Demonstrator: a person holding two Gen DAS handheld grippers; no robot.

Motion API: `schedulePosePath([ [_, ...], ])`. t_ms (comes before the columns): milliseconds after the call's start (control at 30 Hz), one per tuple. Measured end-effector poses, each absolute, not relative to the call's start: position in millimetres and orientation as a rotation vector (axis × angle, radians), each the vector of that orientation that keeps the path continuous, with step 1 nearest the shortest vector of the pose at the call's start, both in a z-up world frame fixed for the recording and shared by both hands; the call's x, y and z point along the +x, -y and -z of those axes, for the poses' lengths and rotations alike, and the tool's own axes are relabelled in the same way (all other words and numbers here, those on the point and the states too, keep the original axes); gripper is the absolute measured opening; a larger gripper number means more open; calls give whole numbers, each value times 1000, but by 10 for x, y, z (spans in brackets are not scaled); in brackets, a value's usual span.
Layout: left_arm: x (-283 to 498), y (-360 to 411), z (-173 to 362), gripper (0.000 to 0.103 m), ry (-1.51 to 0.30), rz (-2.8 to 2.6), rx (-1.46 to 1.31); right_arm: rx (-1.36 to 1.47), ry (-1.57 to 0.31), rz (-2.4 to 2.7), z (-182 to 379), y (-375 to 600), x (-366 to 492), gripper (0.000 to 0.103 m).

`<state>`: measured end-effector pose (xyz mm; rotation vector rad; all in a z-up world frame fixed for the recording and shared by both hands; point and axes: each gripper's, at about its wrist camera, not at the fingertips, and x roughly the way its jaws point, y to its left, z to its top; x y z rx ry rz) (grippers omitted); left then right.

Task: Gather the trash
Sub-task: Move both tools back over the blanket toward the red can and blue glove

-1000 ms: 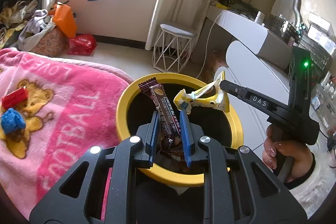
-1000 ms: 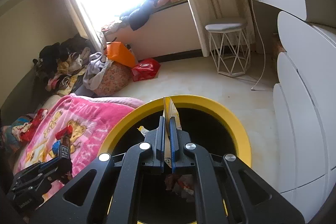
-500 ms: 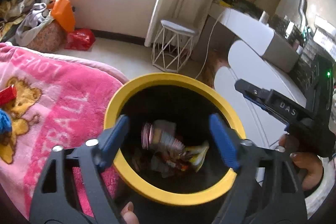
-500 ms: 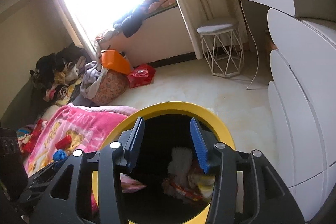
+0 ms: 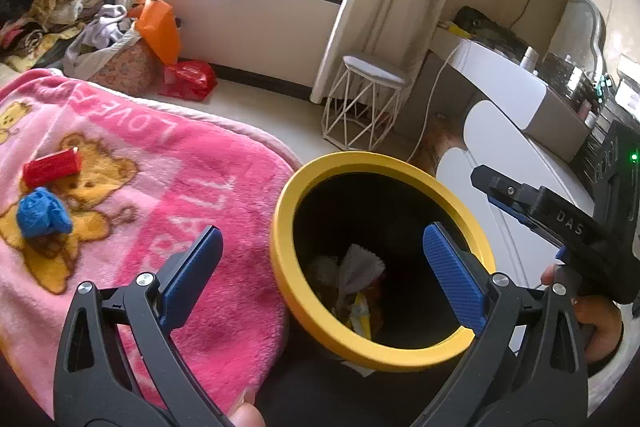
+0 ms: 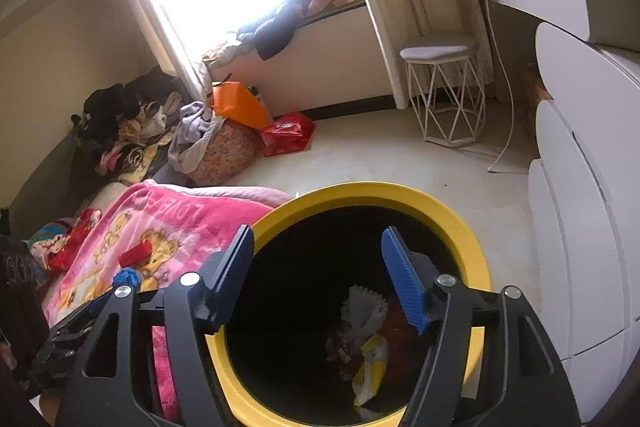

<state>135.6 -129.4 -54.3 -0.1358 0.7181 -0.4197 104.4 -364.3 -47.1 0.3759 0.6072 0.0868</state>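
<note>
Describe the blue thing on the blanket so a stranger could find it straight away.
Start at the pink teddy-bear blanket spread beside the yellow-rimmed bin. On its far side from the bin, two small items lie close together over a printed bear. The one you want is the crumpled blue wad, soft and rounded, unlike the red boxy packet just behind it.

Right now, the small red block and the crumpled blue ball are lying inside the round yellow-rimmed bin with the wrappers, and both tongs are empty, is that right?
Not quite. The small red block and crumpled blue ball lie on the pink fleece bear blanket beside the round yellow-rimmed bin, as the left wrist view shows. Wrappers do lie inside it, and both the left tongs and right tongs are empty, still opening.
</note>
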Motion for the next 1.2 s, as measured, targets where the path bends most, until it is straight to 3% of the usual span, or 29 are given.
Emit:
schedulePosePath([
  [1200, 1101, 552, 321, 92, -661, 293, -198, 243, -575, -208, 269, 3029, 913, 88],
])
